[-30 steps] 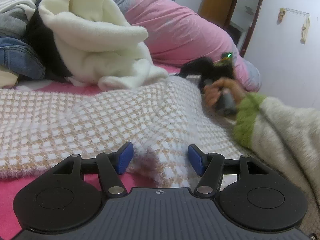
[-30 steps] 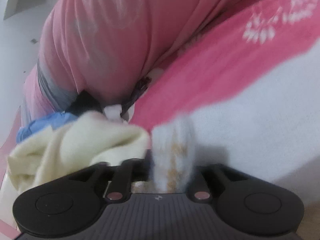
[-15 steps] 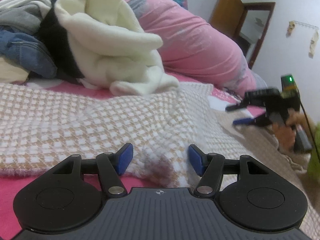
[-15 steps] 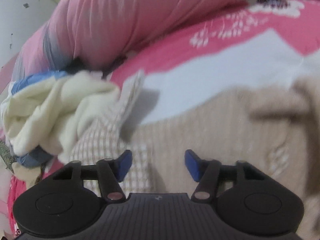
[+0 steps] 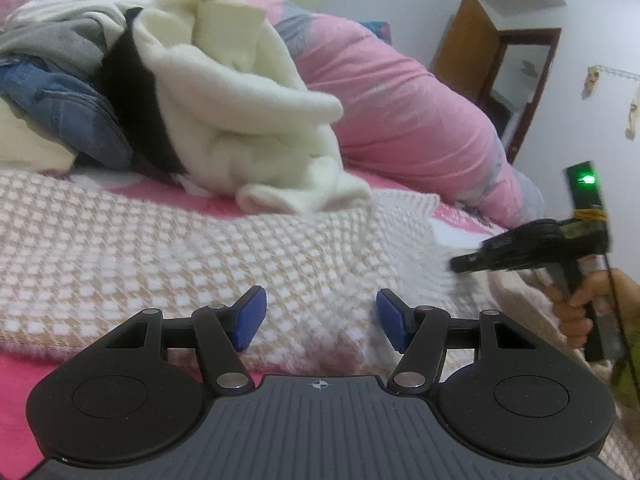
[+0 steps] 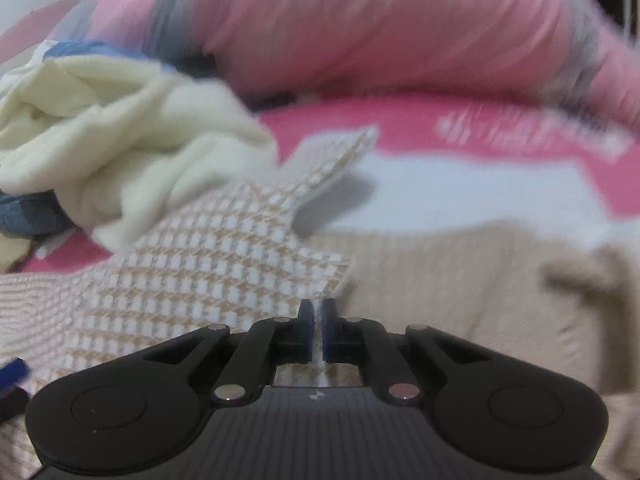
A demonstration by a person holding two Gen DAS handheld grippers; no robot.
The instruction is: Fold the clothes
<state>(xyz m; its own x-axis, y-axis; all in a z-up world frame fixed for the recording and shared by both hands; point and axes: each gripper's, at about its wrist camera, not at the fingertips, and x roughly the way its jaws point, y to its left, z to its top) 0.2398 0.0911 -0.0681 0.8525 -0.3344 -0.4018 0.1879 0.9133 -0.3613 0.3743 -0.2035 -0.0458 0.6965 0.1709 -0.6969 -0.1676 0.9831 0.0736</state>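
Note:
A beige-and-white checked knit garment [image 5: 168, 256] lies spread flat on the pink bed; the right wrist view shows it too [image 6: 192, 264]. My left gripper [image 5: 318, 318] hovers open over its near edge, blue pads apart with only cloth beneath. My right gripper [image 6: 318, 330] is shut on the checked garment's right edge, a thin fold of fabric pinched between its pads. In the left wrist view the right gripper [image 5: 460, 266] reaches in from the right, held by a hand [image 5: 576, 308].
A pile of clothes sits behind the garment: a cream fleece [image 5: 244, 120], blue jeans [image 5: 60, 112], a black piece and grey items. A pink rolled duvet [image 5: 400, 120] lies along the back. A plain beige cloth [image 6: 480, 280] lies to the right.
My right gripper let go of the far corner, opened, came back to the garment's right edge and shut on it. The left gripper stayed open and tilted slightly.

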